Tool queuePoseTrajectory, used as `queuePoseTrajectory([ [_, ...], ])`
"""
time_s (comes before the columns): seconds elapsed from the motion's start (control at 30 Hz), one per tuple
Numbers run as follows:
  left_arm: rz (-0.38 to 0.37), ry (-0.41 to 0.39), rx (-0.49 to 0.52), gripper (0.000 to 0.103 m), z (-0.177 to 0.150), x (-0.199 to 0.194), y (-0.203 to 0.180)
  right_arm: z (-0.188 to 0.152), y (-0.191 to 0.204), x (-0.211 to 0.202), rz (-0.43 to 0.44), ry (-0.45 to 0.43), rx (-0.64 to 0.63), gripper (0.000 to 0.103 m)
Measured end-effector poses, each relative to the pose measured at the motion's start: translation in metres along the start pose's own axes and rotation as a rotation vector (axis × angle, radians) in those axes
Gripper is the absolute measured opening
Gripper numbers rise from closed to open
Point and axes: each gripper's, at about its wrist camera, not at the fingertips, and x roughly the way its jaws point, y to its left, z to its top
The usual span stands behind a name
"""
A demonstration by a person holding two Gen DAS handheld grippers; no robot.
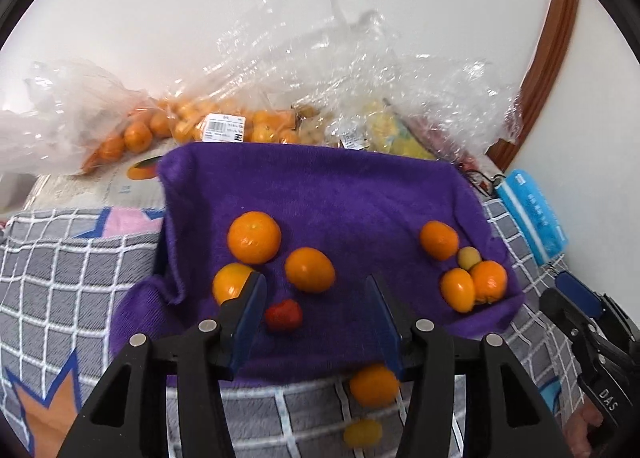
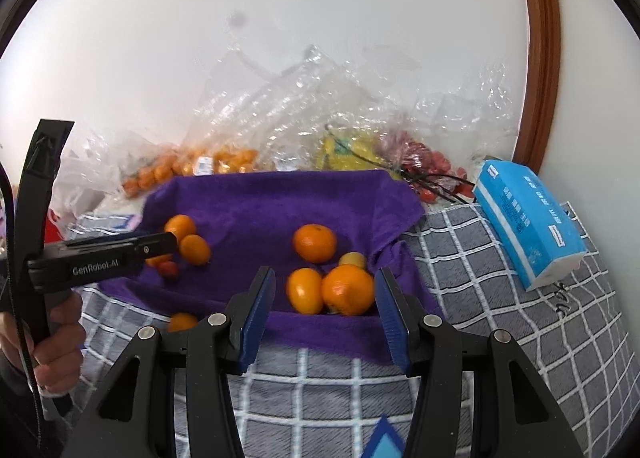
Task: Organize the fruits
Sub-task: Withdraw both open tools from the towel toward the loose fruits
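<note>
L gripper (image 1: 316,310), black frame w/ blue pads: jaws apart, nothing pinched, angled down. R gripper (image 2: 324,306), same build: jaws apart, empty, also tilted down. In R wrist view, person's left hand (image 2: 52,346) wraps L gripper's handle at far left edge.

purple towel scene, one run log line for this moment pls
left gripper: open, empty | right gripper: open, empty | purple towel: oranges loose in two clusters | stage: between picks
</note>
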Motion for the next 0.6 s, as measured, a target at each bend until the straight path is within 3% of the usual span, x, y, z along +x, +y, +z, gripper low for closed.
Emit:
queuePoseTrajectory([
  [0.3,-0.035,-0.051,-0.04,0.05,-0.025,-0.053,0.012,-0.009,0.029,-0.026,-0.009,-0.028,-0.023,0.051],
  [0.6,-0.011,-0.082,-0.041,0.05,-0.052,-0.084,0.02,-0.019,0.046,-0.039,0.023,0.039,-0.019,0.051],
])
